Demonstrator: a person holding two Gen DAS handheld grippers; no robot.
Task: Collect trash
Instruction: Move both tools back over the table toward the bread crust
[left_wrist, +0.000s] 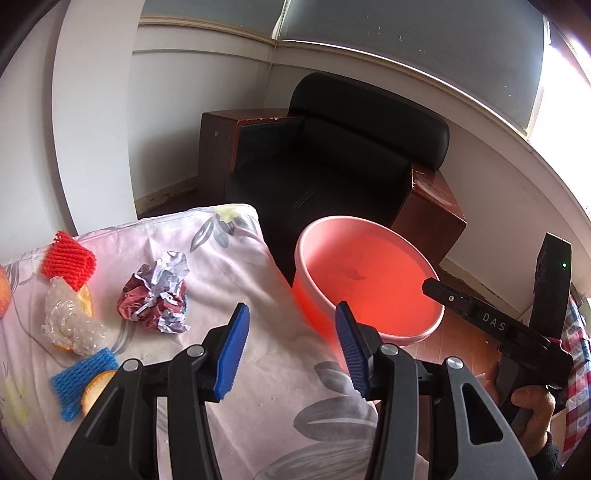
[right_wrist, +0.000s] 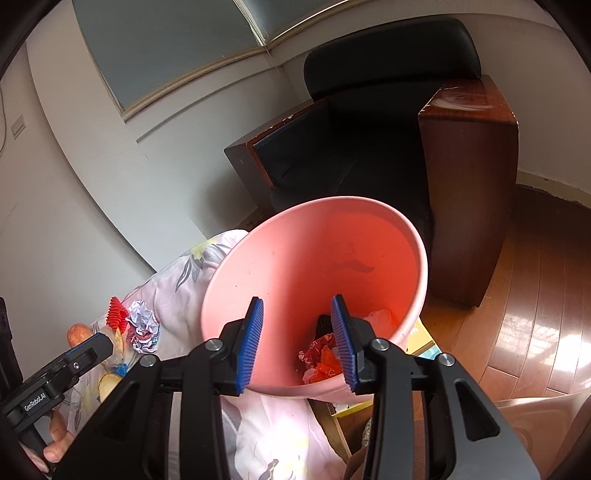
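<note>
- The left hand-held gripper (left_wrist: 291, 347) hovers with its blue pads spread wide and nothing between them, above the flowered sheet of the bed (left_wrist: 280, 398), just short of the pink bucket.
- The right hand-held gripper (right_wrist: 297, 343) is likewise wide open and empty, poised over the near rim of the pink bucket (right_wrist: 218, 280); scraps of red and white wrapper (right_wrist: 319, 360) already lie at the bucket's bottom.
- Left of the bucket, on the bed, the remaining litter waits: a crumpled paper ball (left_wrist: 157, 295) nearest the bucket, then a clear plastic wad (left_wrist: 68, 325), a blue foam net (left_wrist: 79, 376) and, farthest back, a red foam net (left_wrist: 68, 264).
- Risk, as judged here: the soft sheet could bunch between the pads if either gripper closes too low on the paper ball, dragging bedding instead of trash.
- Risk: the foam nets sit touching or partly around orange-yellow fruit pieces (left_wrist: 94, 389); a careless pinch could lift fruit with the net, or squash it.
- Risk: the bucket stands hard against the bed's edge, so a sideways knock from the right gripper could tip it toward the wooden floor (right_wrist: 535, 332).
- Beyond the bucket, a black armchair (left_wrist: 351, 166) fills the corner, well apart from the work.
</note>
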